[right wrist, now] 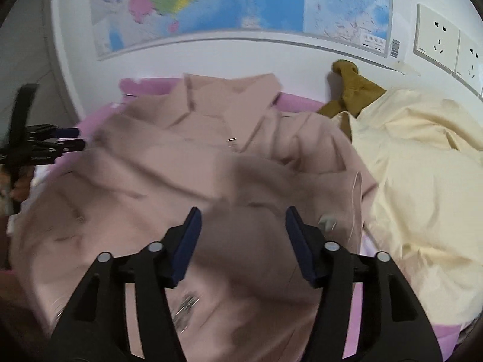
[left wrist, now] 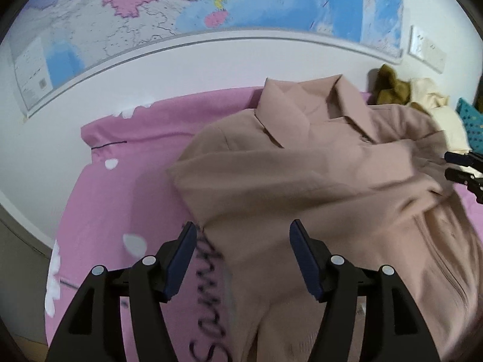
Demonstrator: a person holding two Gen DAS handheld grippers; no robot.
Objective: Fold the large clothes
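While the left gripper (left wrist: 241, 232) hovers with its jaws spread wide and nothing between them, the left wrist view shows the beige coat (left wrist: 317, 166) lying straight ahead of the fingertips on the pink bedsheet (left wrist: 126, 181). Coat collar and lapels sit at the far end from the tool, toward the white wall (left wrist: 211, 60). A sleeve runs across the body of the coat, ahead of the tool. The coat's near left edge passes just beside the tip of the left finger; contact cannot be confirmed. Black lettering on the sheet shows between the fingers, below the coat edge. Far right of the tool: the right gripper (left wrist: 452, 166), tips close together at the coat's right edge; whether they pinch cloth cannot be told from here. Beyond it, an olive garment (left wrist: 392, 87) and a cream garment (left wrist: 437, 105). A map (left wrist: 211, 0) hangs on the wall above.

Right wrist view: right gripper (right wrist: 243, 226) jaws stand well apart, empty, over the beige coat (right wrist: 181, 166), which fills the area ahead of and under the fingers; image blurred. Collar at the far end again. To the tool's right, the cream garment (right wrist: 422, 181) lies just beside the coat, the olive garment (right wrist: 356, 87) beyond it at the wall. Far left: the left gripper (right wrist: 75, 138), seen edge-on. Wall sockets (right wrist: 437, 42) upper right, map (right wrist: 211, 0) above.
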